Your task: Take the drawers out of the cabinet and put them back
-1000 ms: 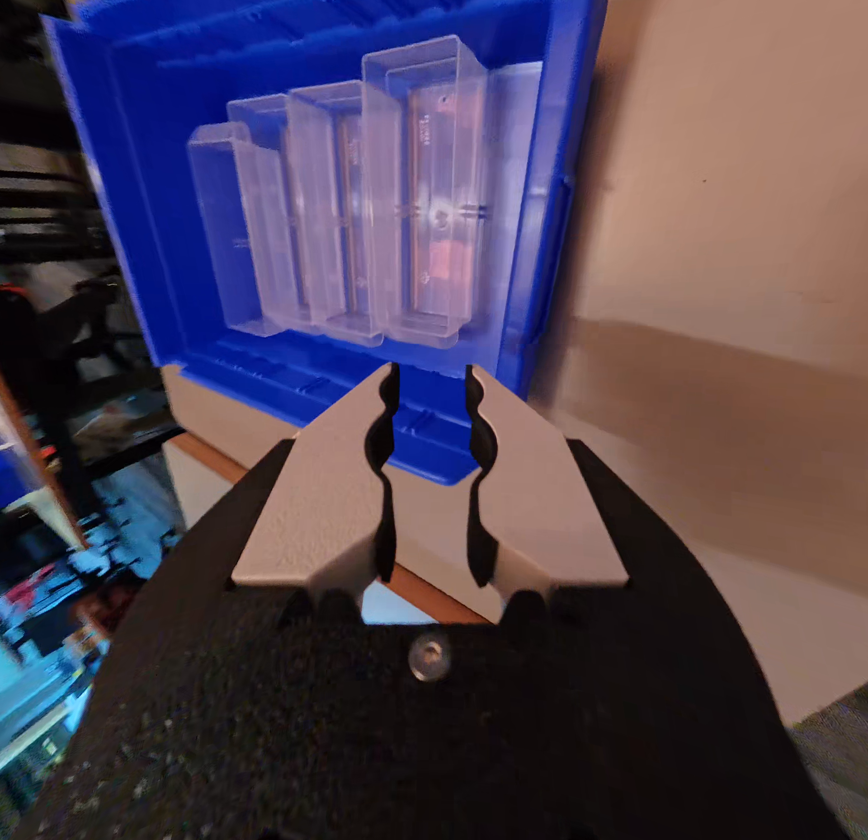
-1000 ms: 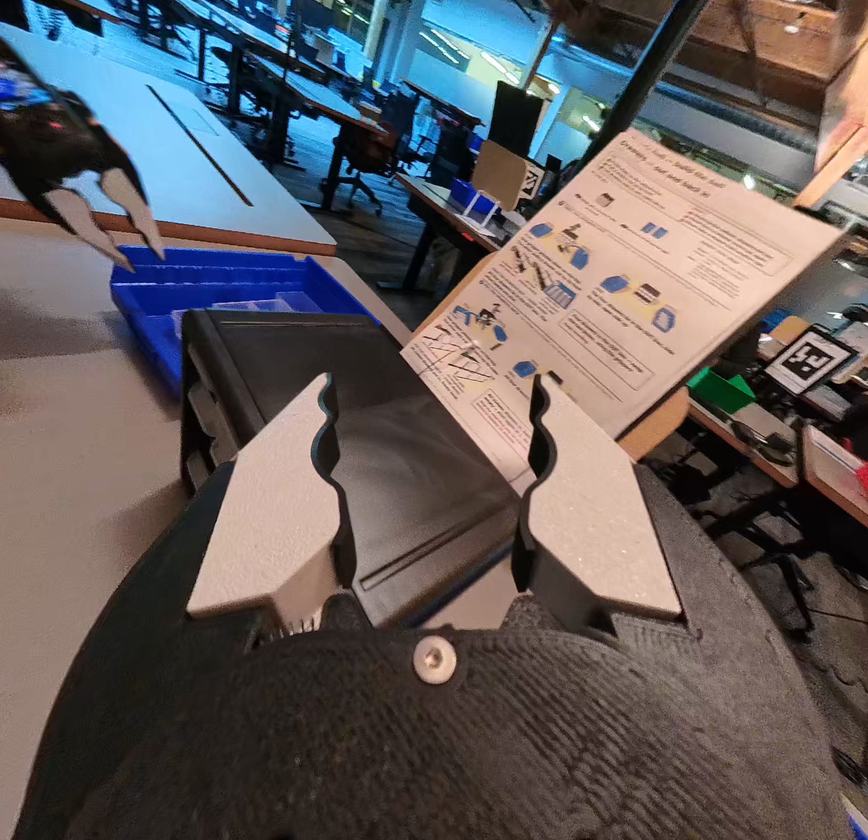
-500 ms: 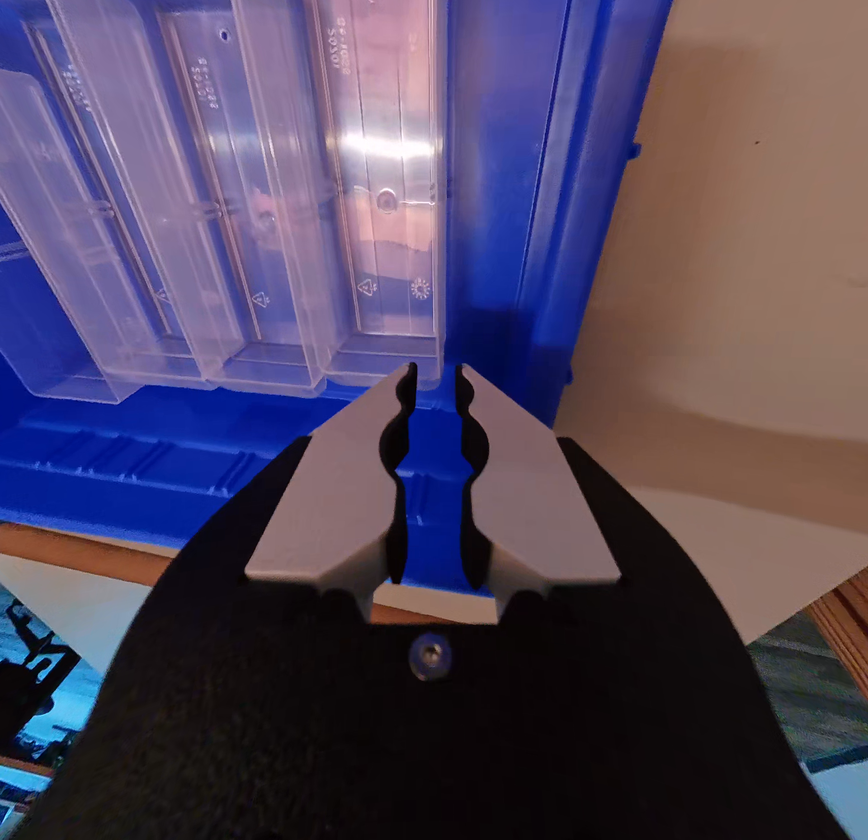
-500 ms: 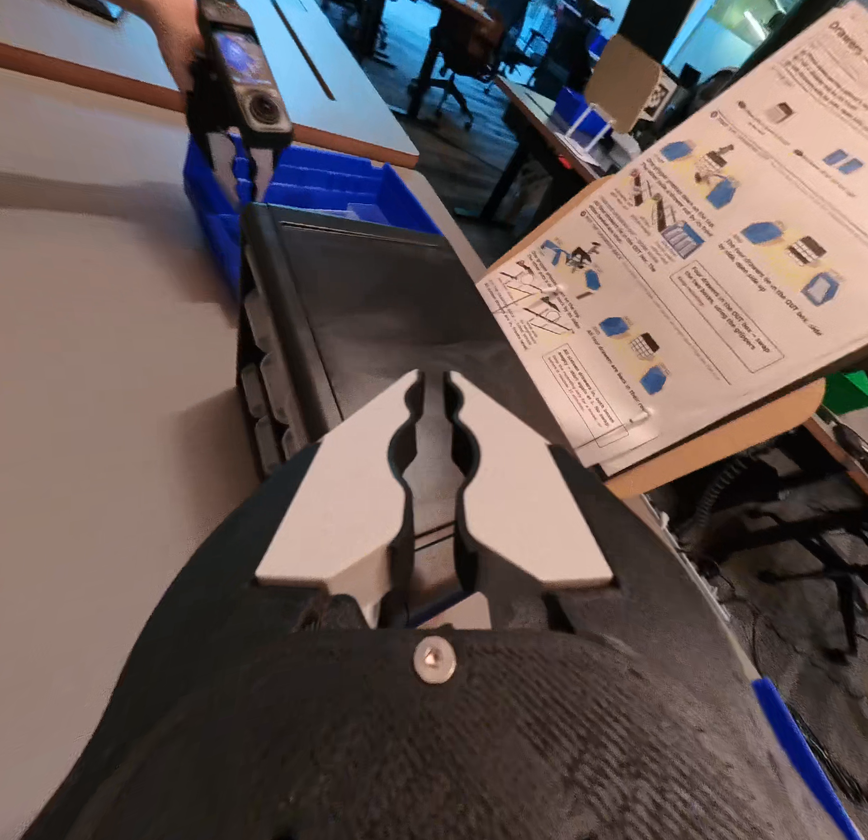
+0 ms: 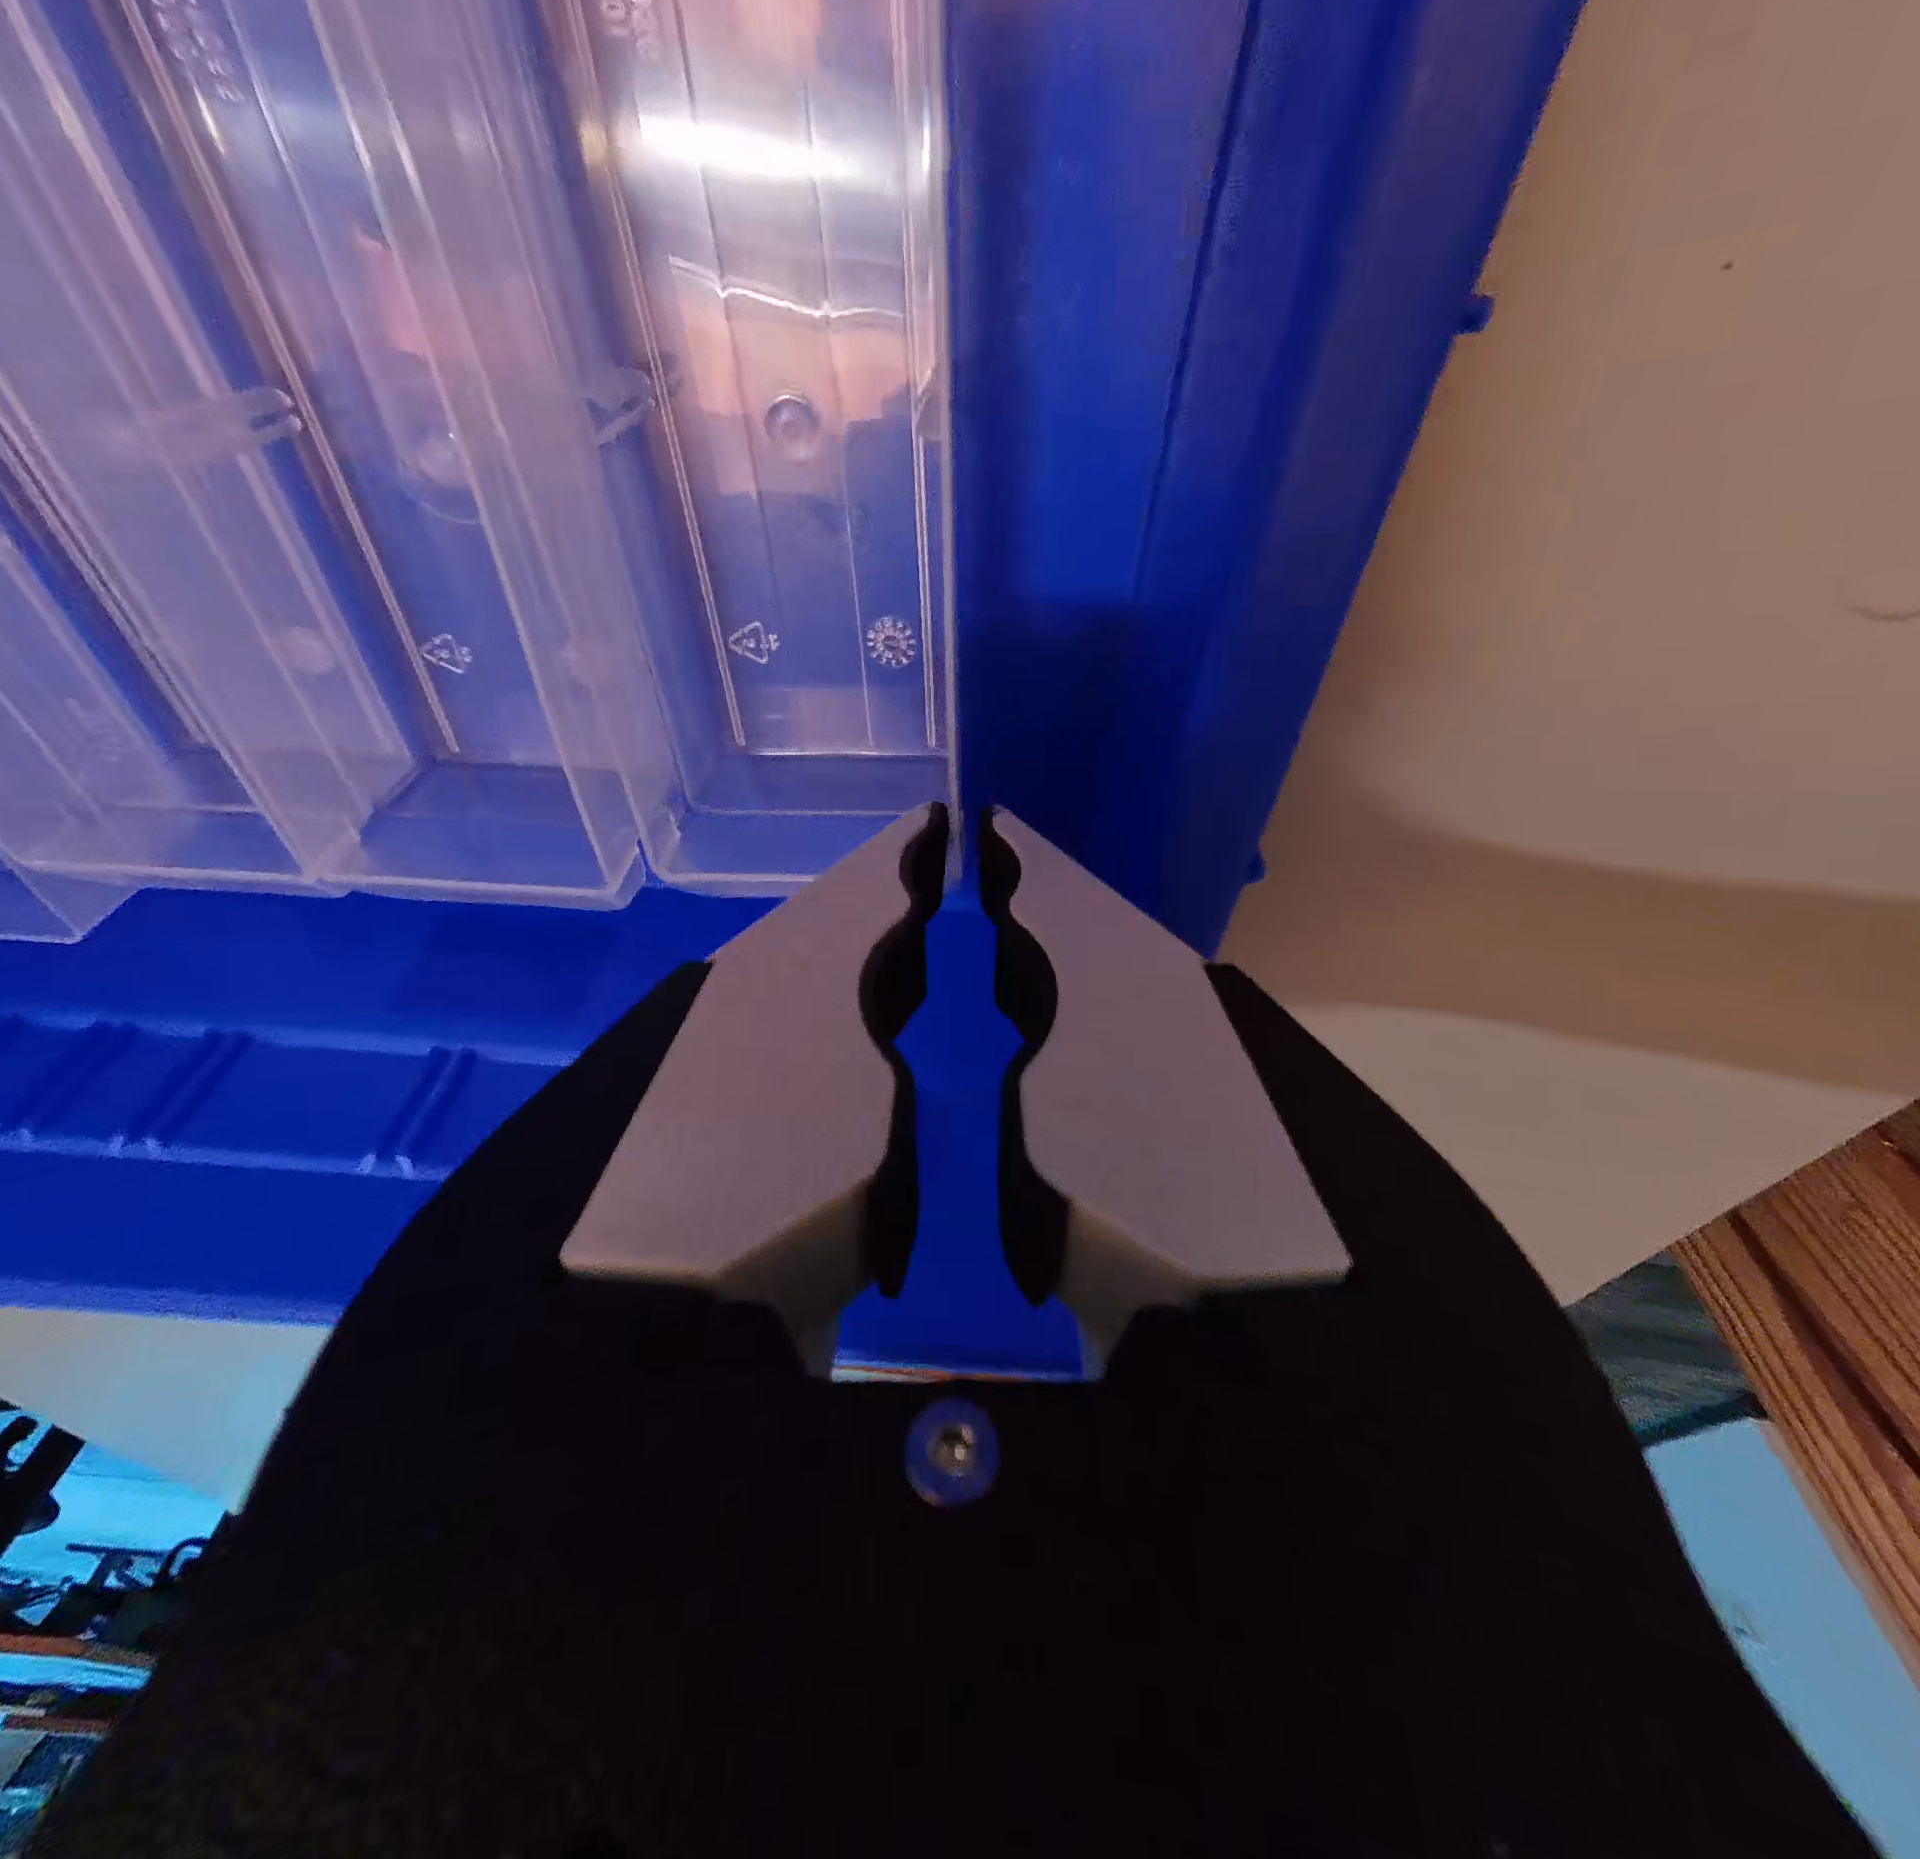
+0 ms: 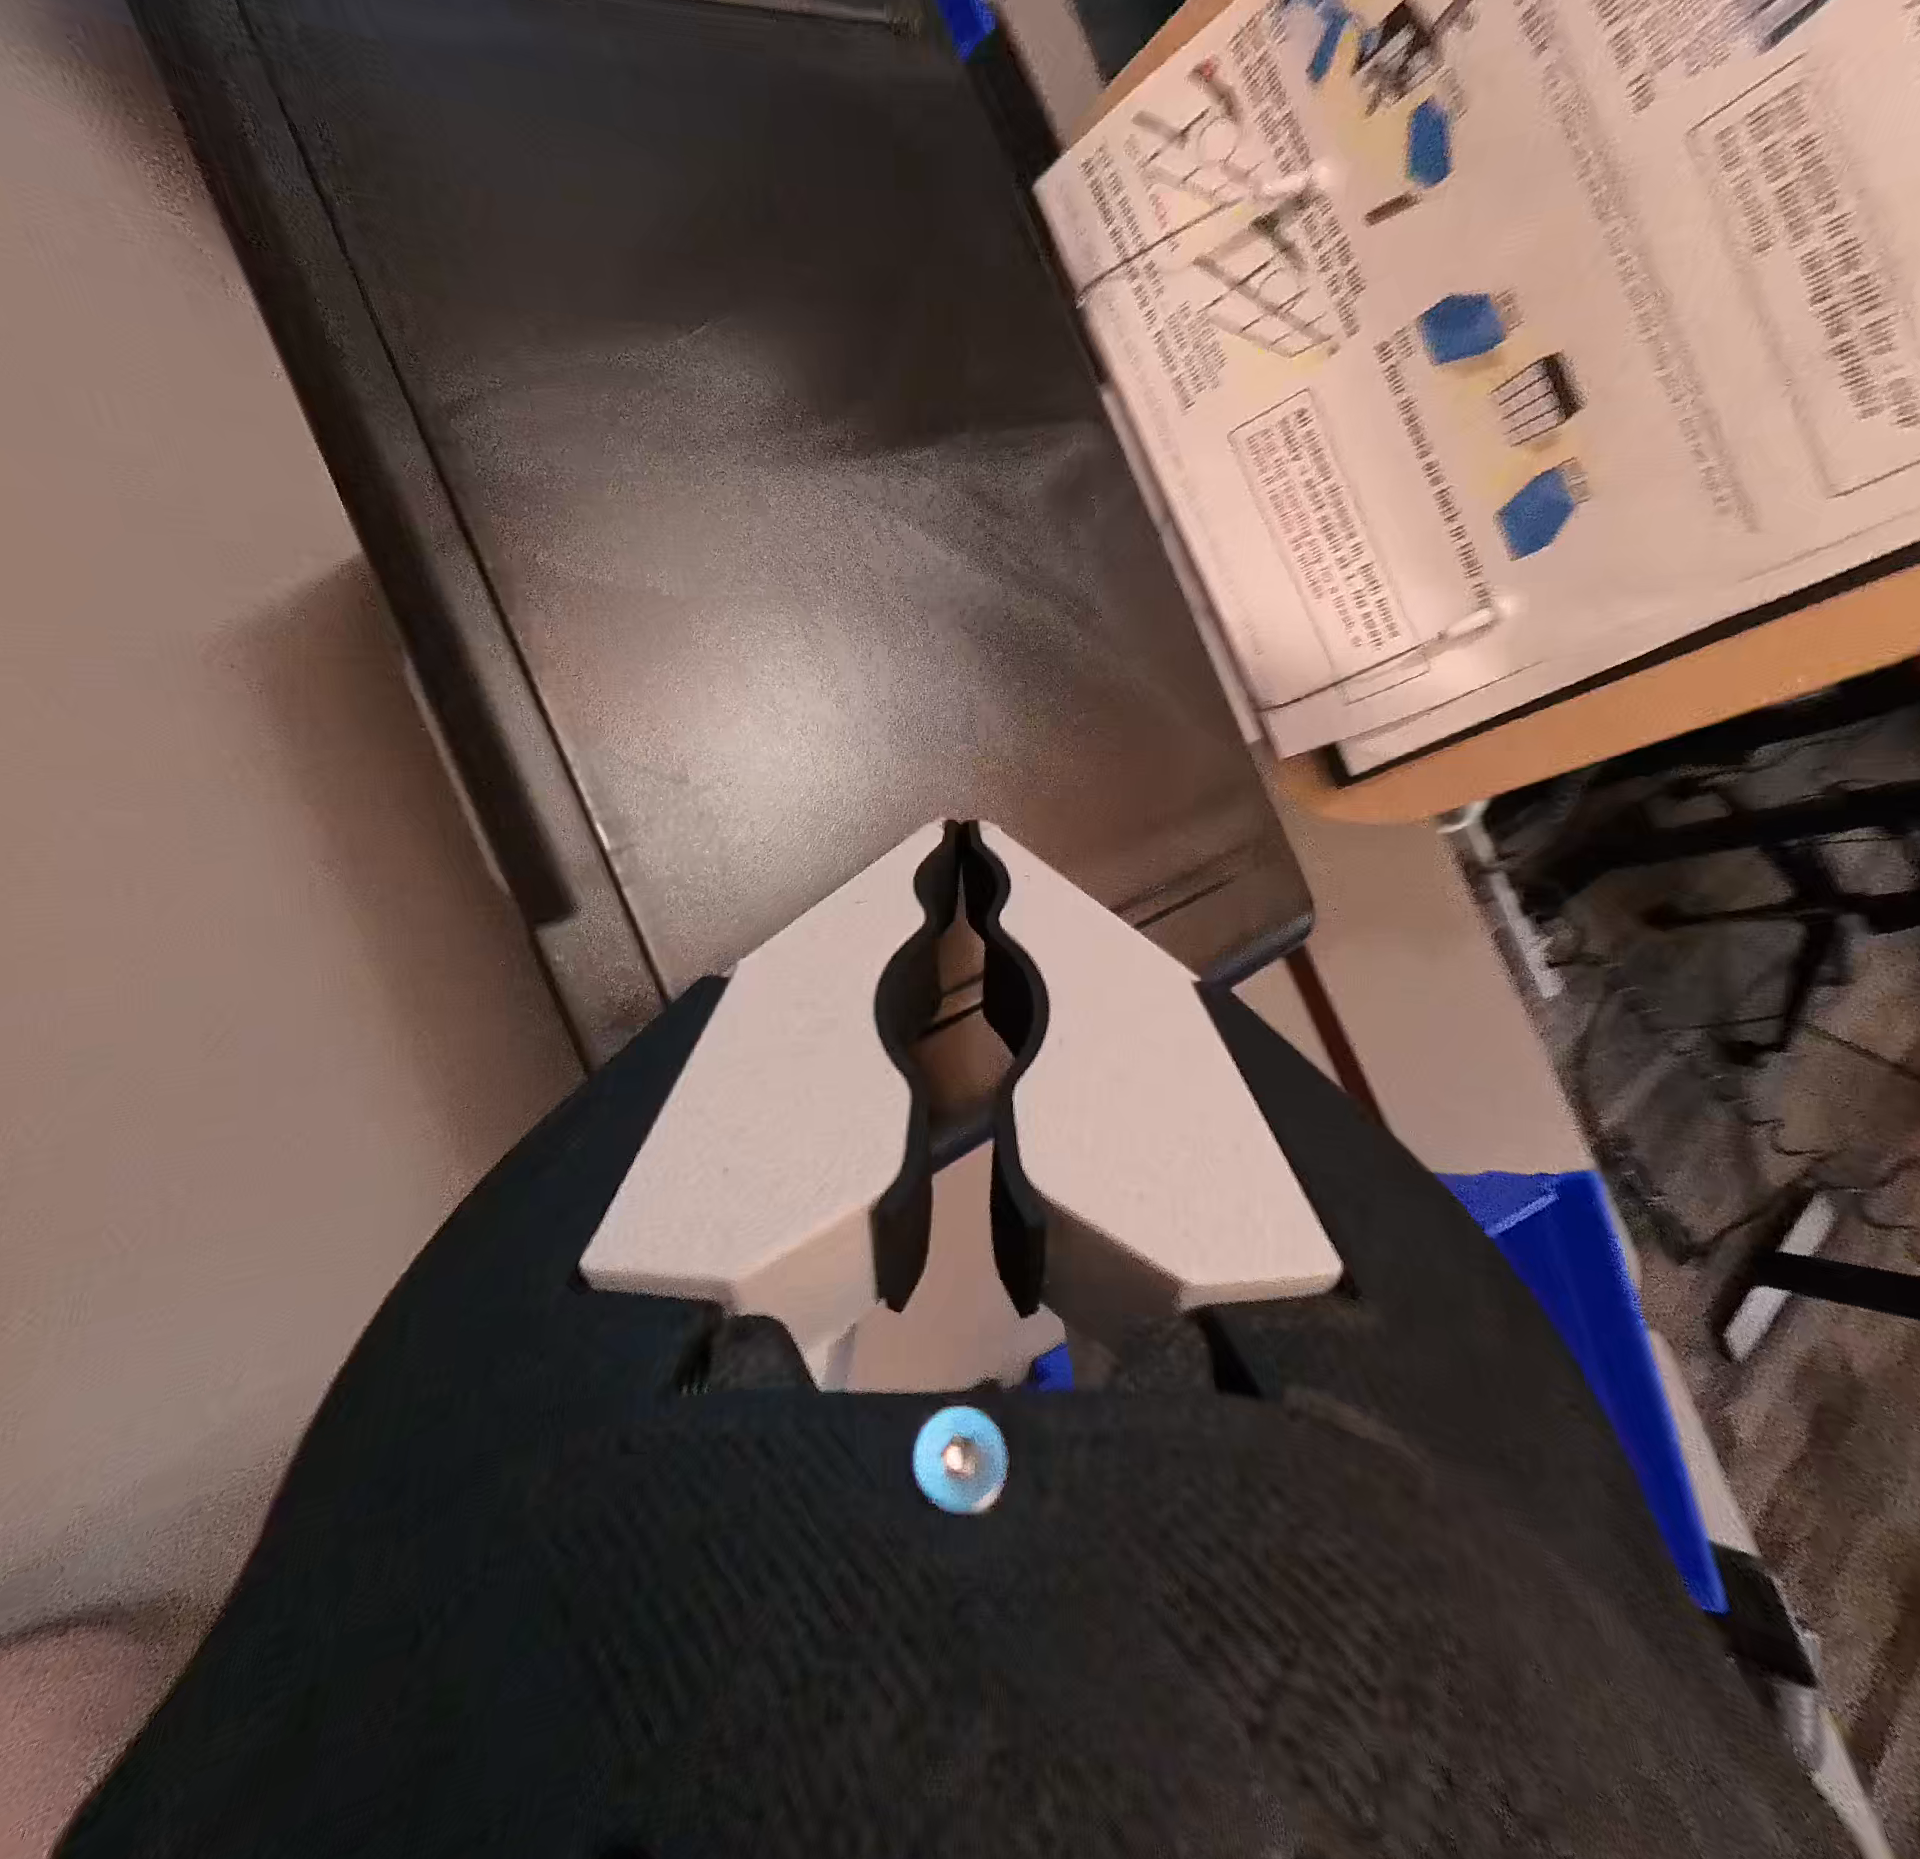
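Several clear plastic drawers (image 5: pixel 364 459) lie side by side in a blue bin (image 5: pixel 1091 459). My left gripper (image 5: pixel 964 822) is closed on the right side wall of the rightmost clear drawer (image 5: pixel 810 459), at its near corner. Only a thin slit shows between the fingertips. In the right wrist view the black cabinet (image 6: pixel 727 459) stands on the beige table (image 6: pixel 156 666), seen from above. My right gripper (image 6: pixel 961 835) is shut and empty, with its tips over the near end of the cabinet's top. Whether it touches the top cannot be told.
A printed instruction sheet (image 6: pixel 1507 303) leans on a wooden board (image 6: pixel 1610 708) right of the cabinet. A blue plastic part (image 6: pixel 1590 1342) sits at the table's right edge, with floor and chair legs beyond. In the left wrist view, beige table (image 5: pixel 1662 562) lies right of the bin.
My left gripper came down into the bin and closed on the rightmost drawer's wall. My right gripper shut and tilted down over the cabinet's top.
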